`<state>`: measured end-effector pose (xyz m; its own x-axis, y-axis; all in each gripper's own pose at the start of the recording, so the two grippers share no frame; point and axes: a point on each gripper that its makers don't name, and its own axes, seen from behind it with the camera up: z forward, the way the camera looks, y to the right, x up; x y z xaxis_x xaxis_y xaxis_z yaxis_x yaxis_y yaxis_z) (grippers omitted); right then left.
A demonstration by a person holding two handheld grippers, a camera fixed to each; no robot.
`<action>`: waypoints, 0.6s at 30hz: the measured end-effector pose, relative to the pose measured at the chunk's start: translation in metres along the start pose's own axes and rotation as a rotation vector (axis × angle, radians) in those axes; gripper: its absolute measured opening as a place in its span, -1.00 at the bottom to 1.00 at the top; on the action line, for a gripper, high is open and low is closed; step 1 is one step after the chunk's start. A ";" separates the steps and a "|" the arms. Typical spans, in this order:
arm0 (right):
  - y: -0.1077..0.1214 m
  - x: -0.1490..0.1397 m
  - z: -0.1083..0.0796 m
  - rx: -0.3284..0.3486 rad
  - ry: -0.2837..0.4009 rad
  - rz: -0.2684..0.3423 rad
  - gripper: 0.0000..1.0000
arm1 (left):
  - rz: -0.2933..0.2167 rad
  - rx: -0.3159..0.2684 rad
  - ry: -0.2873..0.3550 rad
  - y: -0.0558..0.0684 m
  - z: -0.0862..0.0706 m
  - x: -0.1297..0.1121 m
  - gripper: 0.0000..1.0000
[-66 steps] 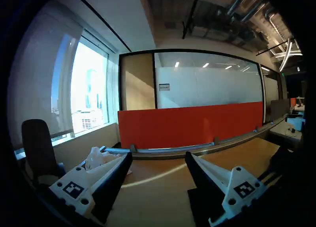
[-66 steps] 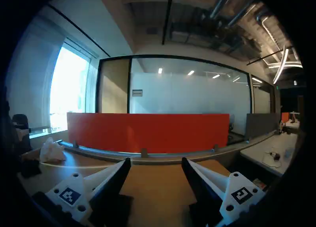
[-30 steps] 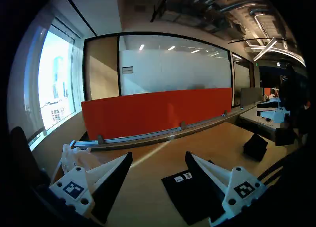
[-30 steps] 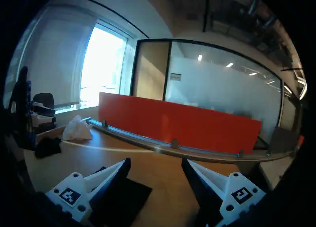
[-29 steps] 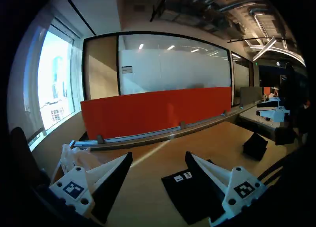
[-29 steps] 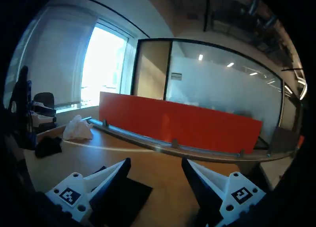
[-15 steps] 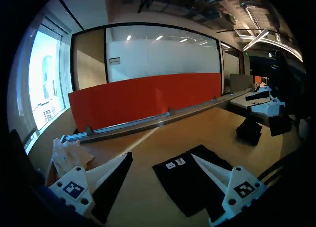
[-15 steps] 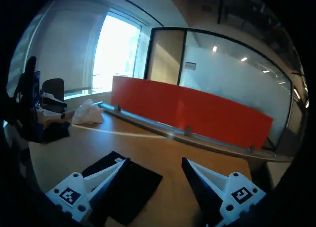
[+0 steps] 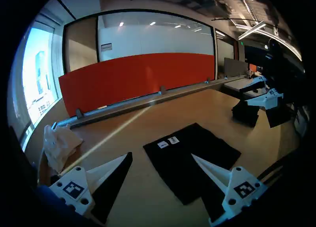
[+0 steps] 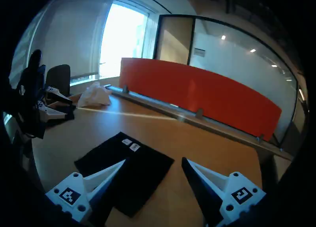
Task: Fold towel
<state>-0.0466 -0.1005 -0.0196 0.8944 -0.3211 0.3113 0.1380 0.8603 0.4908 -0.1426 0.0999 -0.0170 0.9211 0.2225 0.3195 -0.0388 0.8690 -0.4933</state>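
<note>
The black towel [image 9: 189, 160] lies flat on the wooden table [image 9: 185, 108], and the left gripper [image 9: 161, 155] and the right gripper [image 10: 155, 160] are held above the table near it, each with its fingers spread wide and nothing between them. It looks thin, soft and light, so I judge it will sag and slide on the smooth wood, and the best hold is at two neighbouring corners. A crumpled white cloth [image 9: 59, 146] and a small dark object [image 9: 245, 113] rest well apart from it, and the orange divider [image 9: 138, 79] stands at the far edge, so nothing seems to block the fold.
</note>
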 end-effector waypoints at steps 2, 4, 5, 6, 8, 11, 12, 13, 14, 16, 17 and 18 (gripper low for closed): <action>-0.003 -0.008 0.003 0.007 -0.012 -0.007 0.99 | 0.005 -0.010 -0.015 0.004 0.004 -0.009 0.99; -0.006 -0.017 0.006 0.016 -0.026 -0.012 0.99 | 0.009 -0.020 -0.029 0.008 0.008 -0.018 0.99; -0.008 -0.022 0.008 0.021 -0.033 -0.014 0.99 | 0.011 -0.025 -0.036 0.010 0.009 -0.022 0.99; -0.009 -0.026 0.009 0.025 -0.040 -0.015 0.99 | 0.012 -0.030 -0.043 0.012 0.011 -0.026 0.99; -0.013 -0.036 0.012 0.036 -0.056 -0.018 0.99 | 0.014 -0.039 -0.058 0.015 0.014 -0.036 0.98; -0.016 -0.048 0.016 0.046 -0.076 -0.021 0.99 | 0.017 -0.051 -0.079 0.019 0.017 -0.049 0.99; -0.017 -0.052 0.018 0.049 -0.082 -0.022 0.99 | 0.018 -0.055 -0.086 0.020 0.018 -0.053 0.99; -0.018 -0.057 0.019 0.051 -0.090 -0.023 0.99 | 0.019 -0.059 -0.095 0.021 0.019 -0.058 0.99; -0.019 -0.061 0.020 0.053 -0.097 -0.023 1.00 | 0.019 -0.063 -0.103 0.022 0.020 -0.062 0.99; -0.022 -0.070 0.022 0.059 -0.112 -0.026 0.99 | 0.022 -0.072 -0.120 0.025 0.022 -0.071 0.99; -0.023 -0.074 0.023 0.062 -0.119 -0.027 0.99 | 0.024 -0.077 -0.129 0.026 0.023 -0.076 0.99; -0.024 -0.078 0.024 0.065 -0.125 -0.029 0.99 | 0.026 -0.082 -0.137 0.028 0.024 -0.080 0.99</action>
<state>-0.1303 -0.1058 -0.0365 0.8297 -0.3958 0.3935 0.1315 0.8238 0.5515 -0.2268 0.1166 -0.0369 0.8583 0.3079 0.4105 -0.0254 0.8245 -0.5653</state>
